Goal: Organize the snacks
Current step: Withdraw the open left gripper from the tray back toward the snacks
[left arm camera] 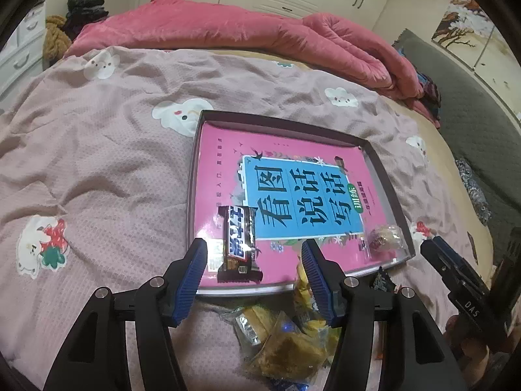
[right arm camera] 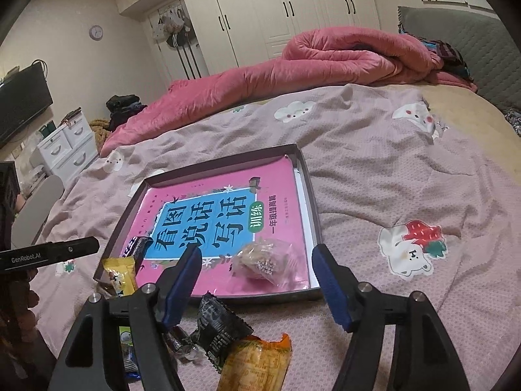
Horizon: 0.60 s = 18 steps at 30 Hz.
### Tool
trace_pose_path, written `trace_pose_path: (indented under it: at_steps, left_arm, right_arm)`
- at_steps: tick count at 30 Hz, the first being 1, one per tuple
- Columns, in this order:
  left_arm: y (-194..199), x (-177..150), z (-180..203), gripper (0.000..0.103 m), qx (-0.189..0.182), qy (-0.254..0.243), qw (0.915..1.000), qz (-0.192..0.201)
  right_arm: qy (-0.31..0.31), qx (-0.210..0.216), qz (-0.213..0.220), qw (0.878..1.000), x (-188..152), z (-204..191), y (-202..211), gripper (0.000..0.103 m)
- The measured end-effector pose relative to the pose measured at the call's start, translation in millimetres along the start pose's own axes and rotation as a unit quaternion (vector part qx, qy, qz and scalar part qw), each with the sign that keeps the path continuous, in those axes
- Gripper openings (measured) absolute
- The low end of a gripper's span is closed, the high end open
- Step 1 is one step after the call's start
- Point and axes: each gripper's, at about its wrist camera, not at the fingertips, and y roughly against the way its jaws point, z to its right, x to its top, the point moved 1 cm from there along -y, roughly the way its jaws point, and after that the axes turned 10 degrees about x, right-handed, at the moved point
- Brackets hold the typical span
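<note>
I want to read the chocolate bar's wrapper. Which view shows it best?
The left wrist view: the chocolate bar lies whole in the tray, label facing up. The right wrist view catches only its end, edge-on.

Beside the tray (left arm camera: 387,176), the near snack pile (left arm camera: 286,342) is partly hidden behind the left gripper (left arm camera: 255,273) and cut off by the lower picture edge. In the right wrist view the orange packet (right arm camera: 257,365) below the tray is cropped likewise. The print on the clear-wrapped snack (right arm camera: 263,260) inside the tray is too blurred to be read
</note>
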Motion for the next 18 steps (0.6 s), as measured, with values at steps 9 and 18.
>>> trace_pose_path:
  at_steps: [9, 18]
  left_arm:
    - [13, -3, 2, 0.062, -0.001, -0.004, 1.0, 0.008]
    - [23, -5, 2, 0.067, -0.009, -0.006, 0.9999, 0.011]
  right_arm:
    - [0.008, 0.004, 0.006, 1.0, 0, -10, 9, 0.07]
    - [0.014, 0.002, 0.006, 1.0, -2, -18, 18, 0.07]
